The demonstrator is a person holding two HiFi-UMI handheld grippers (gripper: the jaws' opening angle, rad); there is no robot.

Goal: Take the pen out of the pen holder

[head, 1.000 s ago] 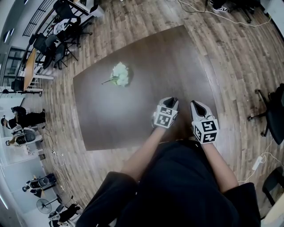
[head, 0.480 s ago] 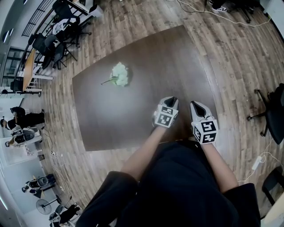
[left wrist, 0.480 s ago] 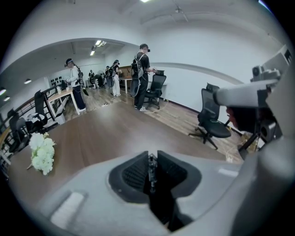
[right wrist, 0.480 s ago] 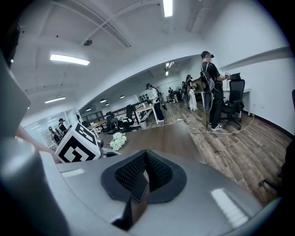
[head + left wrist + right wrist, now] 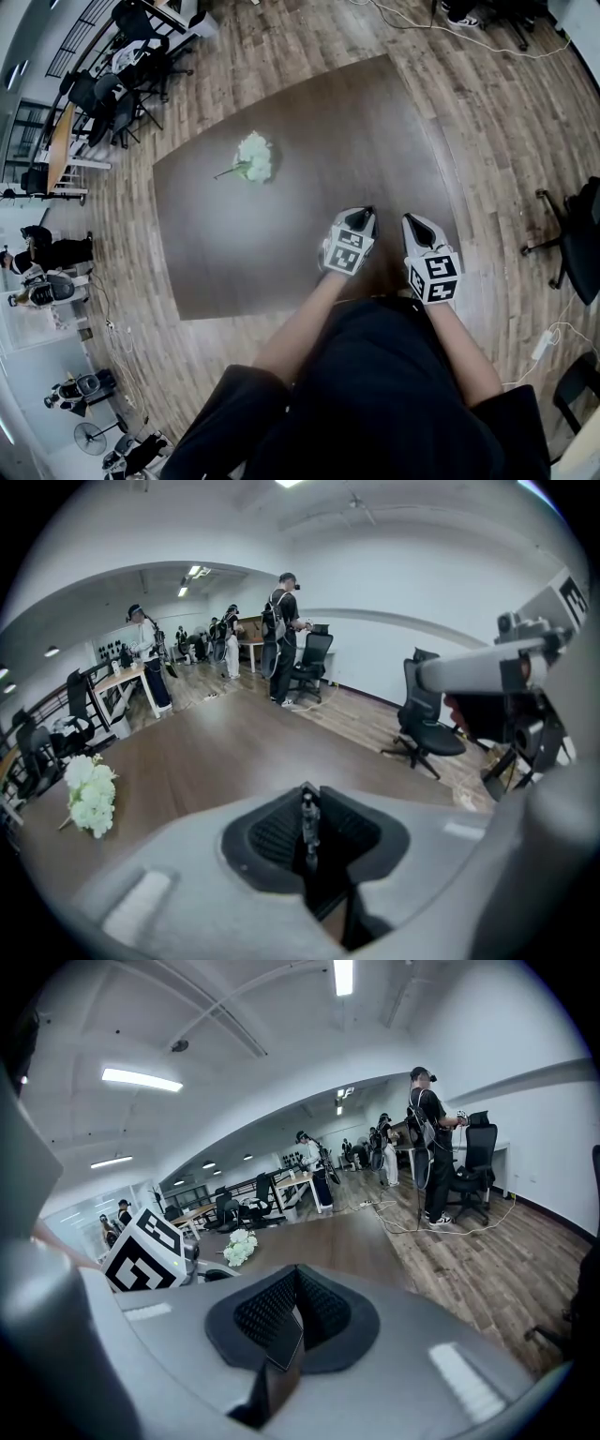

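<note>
head view: left gripper and right gripper side by side, near each other but apart, over the near right part of the dark wooden table. both pointed away from the person. white flower bunch lying on the table, well apart from both, off to the far left.

left gripper view: jaws drawn in narrow and clamped on a slim dark pen. pen pinched in the seam between the ribbed pads, lying along the jaws, one end reaching just to the tips. touching the table or clear of it: cannot tell. black office chair on the wood floor past the table edge, standing people further back.

right gripper view: jaws pressed together pad to pad, nothing between. flowers visible beyond, on the table.
</note>
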